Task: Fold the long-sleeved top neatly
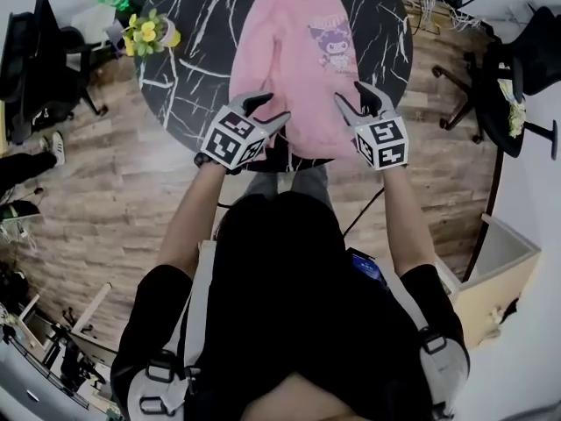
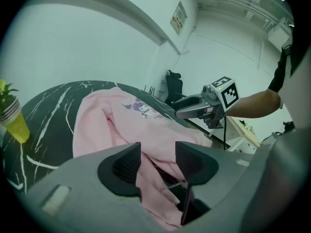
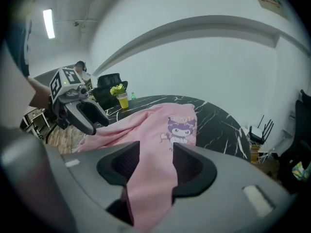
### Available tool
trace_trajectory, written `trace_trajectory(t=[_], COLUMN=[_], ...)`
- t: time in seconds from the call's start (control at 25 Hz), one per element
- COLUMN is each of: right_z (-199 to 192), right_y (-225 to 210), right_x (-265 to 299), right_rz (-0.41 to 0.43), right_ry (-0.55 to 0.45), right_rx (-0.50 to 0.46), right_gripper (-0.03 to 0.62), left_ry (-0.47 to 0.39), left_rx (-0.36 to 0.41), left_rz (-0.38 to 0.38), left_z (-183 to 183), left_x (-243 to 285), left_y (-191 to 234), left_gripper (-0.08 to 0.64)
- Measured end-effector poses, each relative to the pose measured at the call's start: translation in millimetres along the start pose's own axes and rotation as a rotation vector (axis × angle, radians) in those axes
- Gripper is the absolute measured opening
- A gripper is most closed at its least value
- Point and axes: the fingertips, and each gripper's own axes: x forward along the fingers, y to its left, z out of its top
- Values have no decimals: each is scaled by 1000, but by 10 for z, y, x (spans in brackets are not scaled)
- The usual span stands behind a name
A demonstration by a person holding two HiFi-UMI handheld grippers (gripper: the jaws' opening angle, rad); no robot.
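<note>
**Both claws on the near end of the top, garment lying away from me**

The round black marble tabletop (image 1: 188, 68) fills the far half of my head view. The pink long-sleeved top (image 1: 294, 60) lies on its right-hand part. Its long axis runs from the near rim straight away from me, and the purple cartoon print (image 1: 329, 44) faces up toward the far right. The cloth is rumpled rather than flat, with a fold bunched along its left side.

The near end of the garment is what my next move depends on. The left claw (image 1: 267, 112) is at its near-left corner and the right claw (image 1: 358, 99) at its near-right corner. The two are about level with each other, at the rim of the tabletop. Neither is clearly nearer to the body of the top, and all of the garment lies beyond them, on the far side.

In the right gripper view, pink cloth fills the gap between the pads and hangs below them, so I read that claw as pinching the top. In the left gripper view a strip of the cloth also runs between the pads and drops toward the camera. I take that as a pinch too, though some dark gap shows beside one pad.

I judge that the fold proper has not started and I am at the stage of laying the top out square.

The only container is a yellow pot (image 1: 162, 35) at the far left of the tabletop. It holds a small plant (image 1: 145, 30) with yellow flowers and stands well apart from the top.
</note>
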Motion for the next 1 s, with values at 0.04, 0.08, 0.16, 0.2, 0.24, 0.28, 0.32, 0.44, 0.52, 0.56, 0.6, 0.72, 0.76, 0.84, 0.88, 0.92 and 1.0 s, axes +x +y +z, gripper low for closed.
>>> trace_trajectory(t=[0.04,0.08,0.16,0.2,0.24,0.28,0.32,0.44,0.52,0.56,0.6,0.72,0.76,0.84,0.88,0.92,1.0], right_z=[-90,-175,-339,-415,-486,-553,-619,-805,-862,-853,-817,-656,-642,-693,-737,-777,-835], right_y=[54,97,157,179,197,212,225,323,475,568,668,1010,1145,1390,1474,1533,1615], right_x=[-88,-174,-341,-424,-506,-586,-662,-814,-823,-801,-767,-612,-559,-447,-380,-308,-179], right_rz=[-15,-33,-71,-87,-101,-111,-117,-104,-61,-33,-1,106,147,215,235,246,259], right_ry=[7,14,27,30,30,29,29,48,64,68,69,51,52,77,97,117,149], right_rx=[9,18,34,48,65,84,99,103,58,23,-15,-133,-171,-243,-269,-286,-295], right_gripper=[213,213,213,213,215,215,215,215,216,216,216,216,218,233,238,248,256], left_ry=[10,18,36,46,56,65,74,90,100,103,101,67,55,38,32,28,20], left_rx=[6,9,2,-4,-9,-12,-13,-37,-69,-89,-111,-170,-183,-198,-200,-201,-213], left_rz=[-21,-41,-80,-96,-109,-118,-121,-102,-85,-77,-67,-17,3,40,56,71,97], left_z=[-82,-159,-307,-379,-445,-503,-552,-675,-756,-787,-807,-821,-838,-892,-920,-950,-1018], left_x=[-15,-24,-31,-29,-23,-11,5,64,106,126,139,75,18,-113,-176,-235,-336], left_y=[-93,-179,-330,-398,-459,-513,-558,-651,-698,-711,-714,-685,-689,-718,-730,-736,-740], left_gripper=[233,233,235,235,235,239,245,245,245,245,245,244,244,239,238,238,238])
